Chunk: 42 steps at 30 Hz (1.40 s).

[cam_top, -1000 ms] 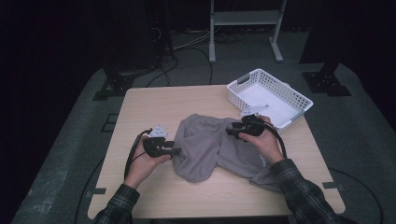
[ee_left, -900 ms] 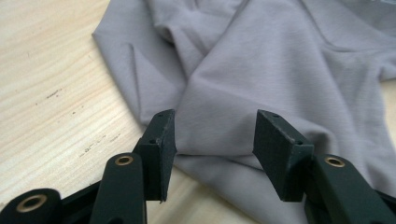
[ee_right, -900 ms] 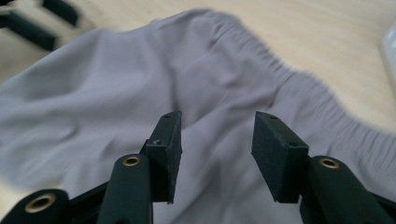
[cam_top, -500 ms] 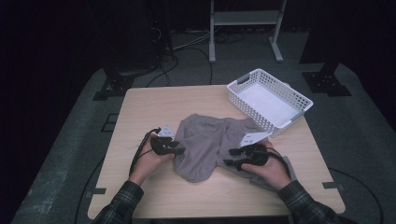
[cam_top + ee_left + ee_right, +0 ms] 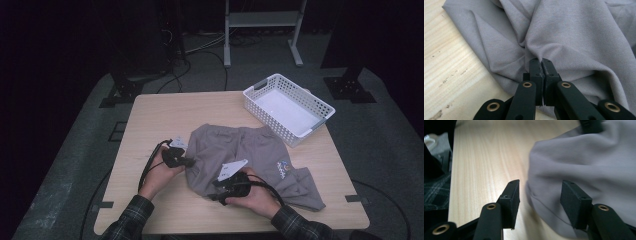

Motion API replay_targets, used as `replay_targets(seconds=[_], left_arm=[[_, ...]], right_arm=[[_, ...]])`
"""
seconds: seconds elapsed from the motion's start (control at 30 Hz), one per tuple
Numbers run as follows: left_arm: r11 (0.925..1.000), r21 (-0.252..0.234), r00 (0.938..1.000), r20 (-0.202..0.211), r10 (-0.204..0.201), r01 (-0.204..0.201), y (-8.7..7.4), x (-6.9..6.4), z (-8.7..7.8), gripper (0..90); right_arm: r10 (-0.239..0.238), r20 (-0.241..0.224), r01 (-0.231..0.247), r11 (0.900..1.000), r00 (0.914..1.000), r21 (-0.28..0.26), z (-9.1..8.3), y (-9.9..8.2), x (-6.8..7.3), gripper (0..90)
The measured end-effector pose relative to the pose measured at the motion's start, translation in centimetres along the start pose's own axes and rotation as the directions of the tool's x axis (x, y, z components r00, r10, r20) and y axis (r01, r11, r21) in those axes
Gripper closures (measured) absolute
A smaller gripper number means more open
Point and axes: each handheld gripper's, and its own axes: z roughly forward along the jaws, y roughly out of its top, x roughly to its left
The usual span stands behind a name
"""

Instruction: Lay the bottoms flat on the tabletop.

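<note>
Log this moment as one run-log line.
left gripper: shut on grey garment | right gripper: open at garment's near edge | white basket: apart, far right

A: The shirt is plain grey all over, with a small blue and white logo near the table's right edge.

B: And the table?

A: Pale wood with a fine straight grain and a few dark specks. The basket at its far right corner is white, its walls a grid of small holes.

B: The tools?

A: The left gripper is black with brass-coloured rivets; the right gripper is the same. Each carries a light grey plate on top.

B: The sleeves?

A: Dark plaid, with thin pale lines. The floor is speckled grey-green.
</note>
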Motion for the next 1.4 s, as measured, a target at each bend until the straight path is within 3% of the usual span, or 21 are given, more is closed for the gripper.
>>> replay_targets(seconds=[0.1,0.17,0.2,0.23,0.3,0.47,0.5,0.63,0.8,0.97,1.07,1.23,1.4], left_arm=[[1.0,0.006,1.0,0.008,0.006,-0.006,-0.1,-0.4,-0.2,88.6],[0.9998,0.01,0.9998,0.014,0.014,-0.015,-0.1,-0.7,-0.5,88.6],[0.9998,0.009,0.9996,0.021,0.018,-0.018,-0.1,-0.9,-0.7,88.7],[0.9998,0.006,0.9995,0.026,0.019,-0.019,0.0,-1.1,-1.0,88.7],[0.9998,-0.016,0.9993,0.035,0.014,-0.014,0.1,-1.5,-1.6,89.0],[0.995,-0.093,0.9982,0.044,0.04,-0.035,1.2,-2.2,-4.0,89.1],[0.9917,-0.126,0.9982,0.053,0.03,-0.023,1.5,-2.5,-4.5,89.1],[0.9788,-0.198,0.996,0.061,0.065,-0.052,2.9,-3.5,-6.7,89.1],[0.9564,-0.28,0.9915,0.075,0.107,-0.082,4.7,-4.8,-8.8,89.0],[0.9321,-0.345,0.9873,0.07,0.143,-0.11,6.3,-5.8,-10.5,89.0],[0.9241,-0.366,0.9868,0.072,0.145,-0.109,6.8,-5.9,-10.8,89.0],[0.9201,-0.378,0.9875,0.074,0.139,-0.101,7.1,-5.8,-11.0,88.9],[0.9239,-0.376,0.9911,0.08,0.106,-0.068,7.1,-4.8,-9.9,88.7]], right_arm=[[-0.057,0.02,0.056,0.9977,0.9982,0.039,1.0,-0.1,0.6,51.4],[-0.081,0.05,0.078,0.9947,0.9955,0.067,1.4,-0.4,0.7,59.0],[-0.087,0.061,0.083,0.9949,0.9943,0.056,1.4,-0.5,0.7,65.3],[-0.087,0.069,0.084,0.9953,0.9938,0.048,1.3,-0.6,0.6,73.8],[-0.084,0.078,0.079,0.9952,0.9935,0.058,1.0,-0.7,0.4,82.5],[-0.039,0.058,0.039,0.9992,0.9975,-0.004,-1.1,0.0,-0.3,84.7],[-0.027,0.054,0.029,0.9993,0.9982,-0.024,-1.5,0.1,-0.4,84.8],[0.009,0.057,-0.002,0.993,0.9983,-0.118,-4.6,0.7,-1.5,84.8],[0.061,0.086,-0.04,0.9727,0.9944,-0.228,-8.7,1.0,-3.1,85.0],[0.11,0.138,-0.061,0.9457,0.9843,-0.319,-12.7,0.9,-4.9,85.1],[0.137,0.163,-0.072,0.9322,0.9771,-0.355,-14.4,0.7,-5.8,85.2],[0.178,0.218,-0.08,0.9153,0.9595,-0.395,-17.0,0.4,-7.1,85.4],[0.229,0.262,-0.116,0.9151,0.9375,-0.386,-17.4,-0.2,-9.2,85.4]])
